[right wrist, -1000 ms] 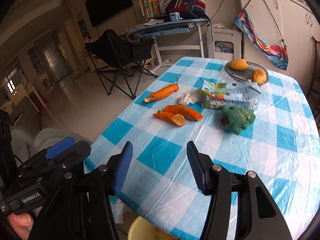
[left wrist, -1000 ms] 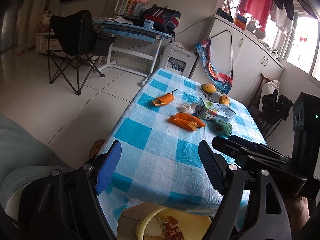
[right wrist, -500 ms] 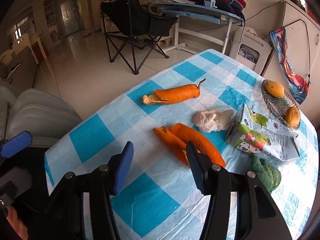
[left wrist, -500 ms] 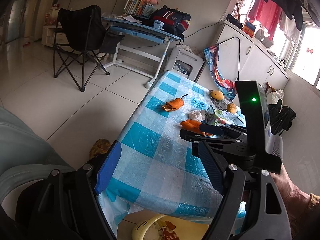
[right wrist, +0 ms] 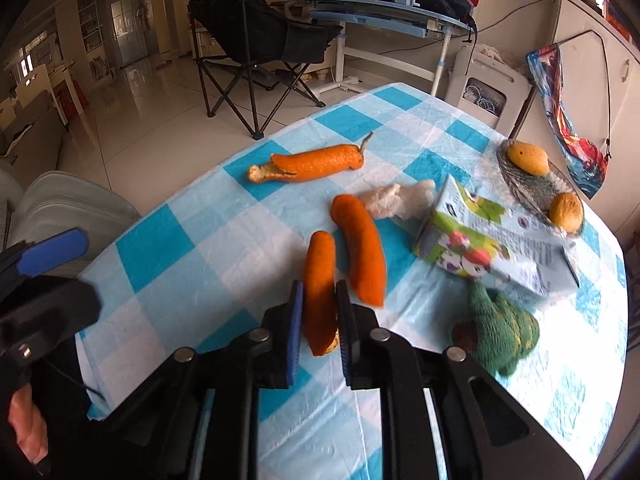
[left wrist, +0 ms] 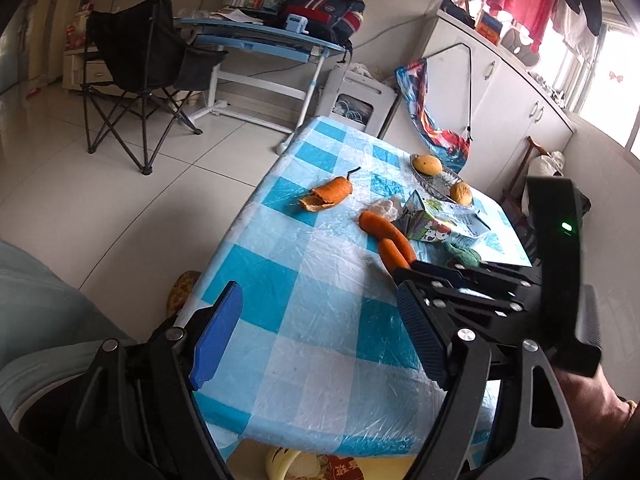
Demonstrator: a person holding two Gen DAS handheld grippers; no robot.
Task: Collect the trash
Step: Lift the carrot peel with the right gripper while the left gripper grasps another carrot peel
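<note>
On the blue-checked worktop, the right tool has just clamped the near orange peel strip. Lift straight, clear of its neighbour; the left tool stands apart, empty.

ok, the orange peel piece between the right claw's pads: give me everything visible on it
The orange peel piece is a long, curled strip: bright orange, dimpled outside, with a ragged pale edge at its near end. It lies flat on the blue-and-white checked tablecloth, running roughly along the right claw, whose jaws have just been closing and now squeeze its near half from both sides. A second, similar strip lies just to its right; whether the two touch I cannot tell.
</note>
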